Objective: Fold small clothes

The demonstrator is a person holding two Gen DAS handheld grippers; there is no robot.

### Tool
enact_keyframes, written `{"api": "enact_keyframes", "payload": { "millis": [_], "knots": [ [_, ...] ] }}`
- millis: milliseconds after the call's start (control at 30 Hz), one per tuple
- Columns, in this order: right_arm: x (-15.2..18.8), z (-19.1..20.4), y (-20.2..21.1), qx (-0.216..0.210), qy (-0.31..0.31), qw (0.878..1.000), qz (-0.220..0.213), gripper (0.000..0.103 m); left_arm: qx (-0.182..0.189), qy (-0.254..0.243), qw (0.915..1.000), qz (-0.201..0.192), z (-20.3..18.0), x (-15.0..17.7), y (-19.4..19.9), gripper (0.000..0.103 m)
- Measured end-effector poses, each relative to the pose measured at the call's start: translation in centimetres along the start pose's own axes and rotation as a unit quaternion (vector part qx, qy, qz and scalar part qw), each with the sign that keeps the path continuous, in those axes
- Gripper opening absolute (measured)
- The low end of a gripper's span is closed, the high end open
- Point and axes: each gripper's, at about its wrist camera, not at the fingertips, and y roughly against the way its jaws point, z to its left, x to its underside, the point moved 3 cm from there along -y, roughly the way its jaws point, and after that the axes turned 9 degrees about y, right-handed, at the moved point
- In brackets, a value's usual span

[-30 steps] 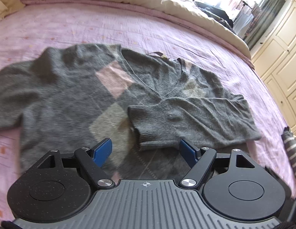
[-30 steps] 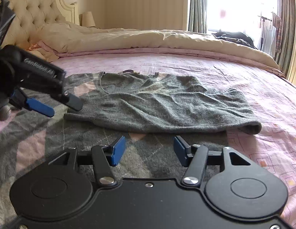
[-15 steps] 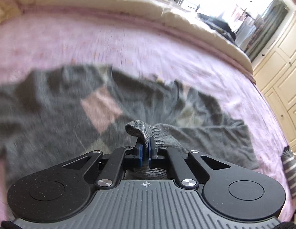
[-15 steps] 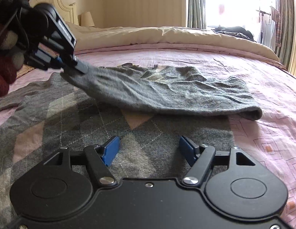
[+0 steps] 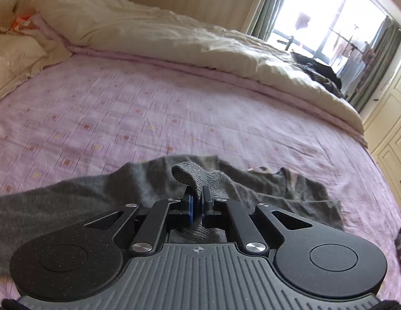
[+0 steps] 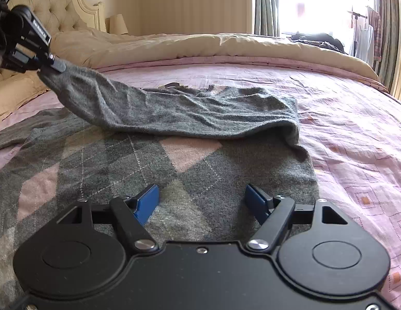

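- the grey argyle sweater (image 6: 153, 170) lies spread flat on the bed (image 6: 350, 139), on the pink patterned sheet, with its front facing up and pink and pale diamonds showing.
- its body runs lengthwise away from the right wrist camera, hem nearest and neckline on the far side toward the cream duvet (image 6: 200, 46).
- one sleeve (image 6: 174, 108) crosses the sweater's chest with its long axis running side to side: its folded shoulder end sits at the sweater's right edge and its cuff end points left and upward, toward the headboard (image 6: 53, 15).
- the sleeve rests on the sweater along most of its length, then rises off it in a slope at the cuff end.
- the left hand-held gripper (image 6: 51, 63) has its blue pads pinched tight on the ribbed cuff (image 5: 192, 175), held up above the sweater's left side.
- in the left wrist view the cuff curls up over the closed fingertips and a bit of the knit hangs below them, with the rest of the sweater (image 5: 71, 196) lying beyond and to both sides.
- the right hand-held gripper (image 6: 201, 201) is spread wide and holds nothing; it sits over the sweater's lower front near the hem, with the knit showing between its blue pads (image 6: 147, 201). whether the pads touch the knit cannot be told.
- the lifted sleeve lies beyond the right hand-held gripper, well apart from it.
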Motion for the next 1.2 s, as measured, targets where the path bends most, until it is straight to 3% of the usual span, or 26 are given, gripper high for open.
{"api": "enact_keyframes", "payload": {
  "millis": [400, 500, 533, 567, 667, 800, 933, 1000, 1067, 1133, 1200],
  "knots": [
    [-0.1, -0.3, -0.3, -0.009, -0.002, 1.000, 0.008, 0.079, -0.058, 0.022, 0.9966, 0.054, 5.6, 3.3, -5.0, 0.010],
    [-0.4, -0.5, -0.1, -0.012, -0.003, 1.000, 0.011, 0.080, -0.053, 0.014, 0.9977, 0.040, 6.0, 3.3, -4.9, 0.012],
    [-0.5, -0.6, 0.0, -0.015, -0.005, 1.000, 0.012, 0.080, -0.062, 0.009, 0.9975, 0.033, 6.0, 3.2, -4.7, 0.024],
    [-0.7, -0.8, 0.1, -0.016, -0.007, 1.000, 0.012, 0.080, -0.079, 0.003, 0.9967, 0.020, 6.0, 3.0, -4.3, 0.028],
    [-1.8, -1.6, 0.2, -0.017, -0.016, 1.000, 0.002, 0.080, -0.127, -0.036, 0.9906, -0.037, 5.6, 2.4, -2.6, 0.029],
    [-3.5, -3.0, -1.5, -0.027, -0.027, 0.999, 0.008, 0.081, -0.092, -0.068, 0.9918, -0.057, 3.5, 3.1, -0.5, 0.036],
    [-4.6, -4.6, -4.2, -0.029, -0.037, 0.999, 0.025, 0.081, -0.052, -0.089, 0.9944, -0.022, 1.3, 5.0, -1.8, 0.039],
    [-4.5, -6.1, -5.5, -0.007, -0.052, 0.998, 0.036, 0.081, -0.053, -0.098, 0.9938, -0.001, 1.0, 6.2, -3.4, 0.039],
    [-3.9, -8.3, -6.3, 0.045, -0.079, 0.994, 0.056, 0.076, -0.063, -0.101, 0.9928, 0.011, 1.1, 7.4, -4.6, 0.040],
    [-3.5, -9.7, -5.5, 0.024, -0.109, 0.993, 0.043, 0.075, -0.063, -0.117, 0.9911, -0.013, 1.2, 8.3, -4.4, 0.043],
    [-3.4, -10.0, -4.7, 0.055, -0.093, 0.992, 0.063, 0.085, -0.059, -0.123, 0.9902, -0.030, 1.3, 9.0, -4.3, 0.045]
  ]
}}
